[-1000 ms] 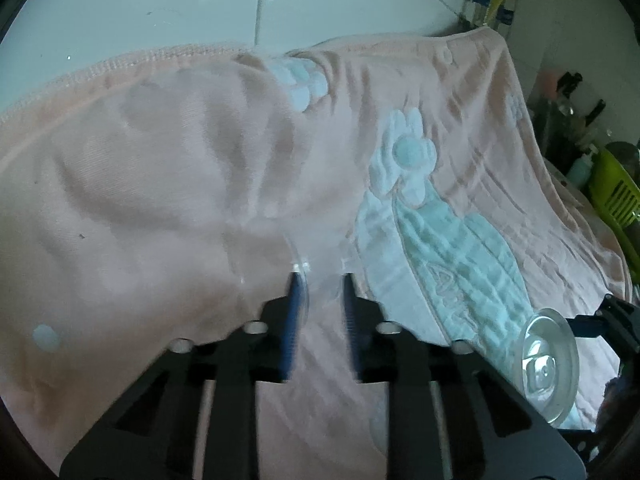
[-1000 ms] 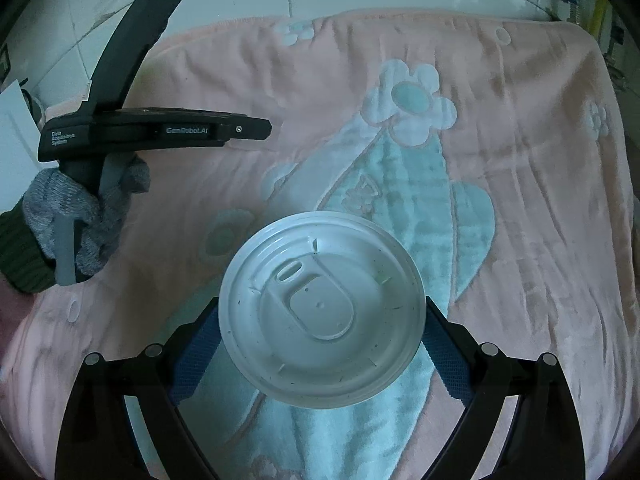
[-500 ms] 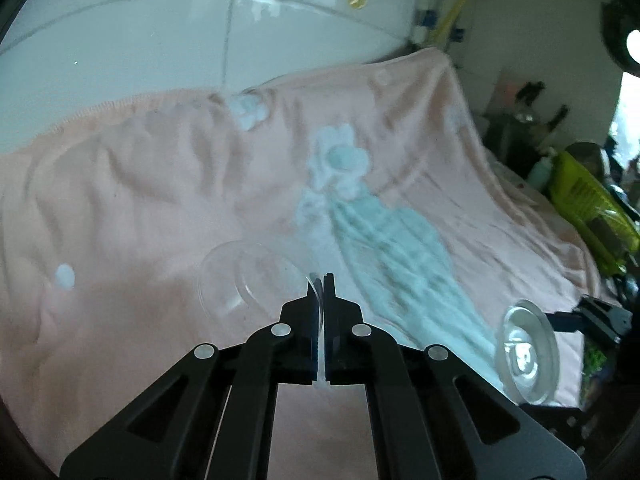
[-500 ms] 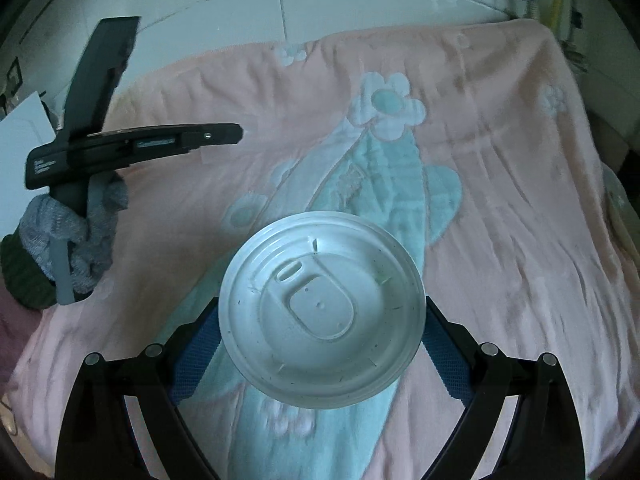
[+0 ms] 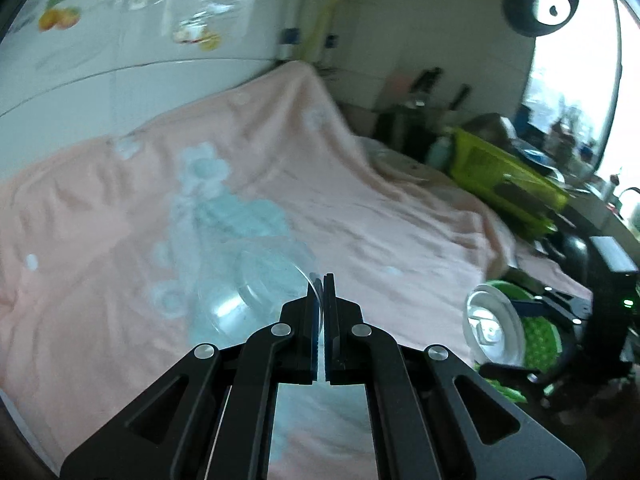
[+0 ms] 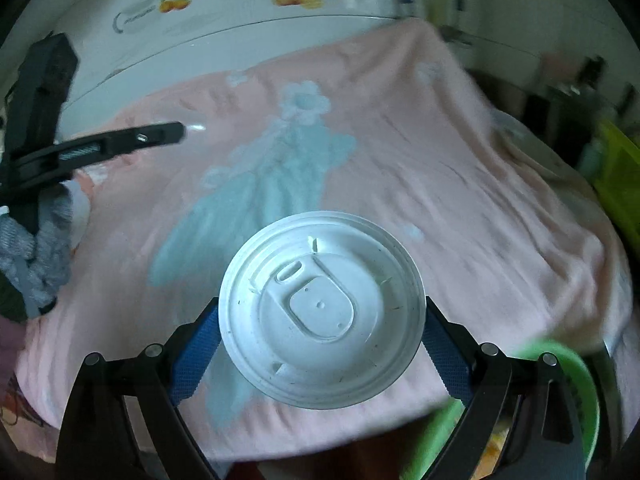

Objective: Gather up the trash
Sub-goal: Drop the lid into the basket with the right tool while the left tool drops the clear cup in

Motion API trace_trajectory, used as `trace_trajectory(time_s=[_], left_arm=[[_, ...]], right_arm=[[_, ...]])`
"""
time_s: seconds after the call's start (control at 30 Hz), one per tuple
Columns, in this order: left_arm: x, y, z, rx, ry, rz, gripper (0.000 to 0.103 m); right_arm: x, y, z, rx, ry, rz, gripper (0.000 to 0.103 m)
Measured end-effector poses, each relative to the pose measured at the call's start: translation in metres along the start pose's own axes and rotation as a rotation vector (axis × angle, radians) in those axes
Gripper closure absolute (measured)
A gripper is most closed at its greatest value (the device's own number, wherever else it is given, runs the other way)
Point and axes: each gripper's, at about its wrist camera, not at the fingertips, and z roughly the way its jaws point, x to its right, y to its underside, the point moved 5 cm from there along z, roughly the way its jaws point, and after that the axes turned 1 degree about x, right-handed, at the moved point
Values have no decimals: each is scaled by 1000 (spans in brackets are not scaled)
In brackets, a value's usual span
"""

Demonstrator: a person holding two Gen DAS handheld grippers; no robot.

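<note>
My left gripper (image 5: 320,280) is shut on the rim of a clear plastic cup (image 5: 256,292), which hangs tilted to the left above the pink blanket (image 5: 360,220). My right gripper (image 6: 322,312) is shut on a cup with a white lid (image 6: 322,308); its blue pads (image 6: 198,344) press both sides. The same white-lidded cup (image 5: 494,328) shows at the right of the left wrist view, over a green bin (image 5: 540,332). In the right wrist view the green bin (image 6: 560,392) sits at the lower right, and the left gripper (image 6: 120,144) is at the far left.
A pink blanket (image 6: 440,180) with a pale blue flower pattern covers the surface in front of a white tiled wall (image 5: 100,60). A yellow-green crate (image 5: 500,176) and dark clutter stand to the right. A hand in a grey knit glove (image 6: 40,248) holds the left tool.
The left jaws have shut on the clear cup and lifted it off the blanket. Both grippers have swung right, bringing the green bin and the blanket's right edge into view.
</note>
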Motion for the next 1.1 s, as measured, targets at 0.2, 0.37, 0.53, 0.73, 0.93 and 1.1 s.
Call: trace_trajectory(time_s=[0.2,0.37,0.53,0.73,0.93,1.1], left_arm=[[71,9,2,1,119,50,103],[126,21,17,-30,208,86,103],[170,30,33,-63,268,118,103],[212,41,55,-107,319,152,103],[246,53,77,-159,354,181,103],[264,61,95,-200,376,187,102]], right_arm=[[68,59,-41,-11,126,132,12],[118,102,-66,-29,209,237,12],[150,135,-80,-39,257,325,12],[168,163,-88,-45,259,404,11],[176,176,-101,-17,253,451,10],[181,182,-112,2,251,476,10]])
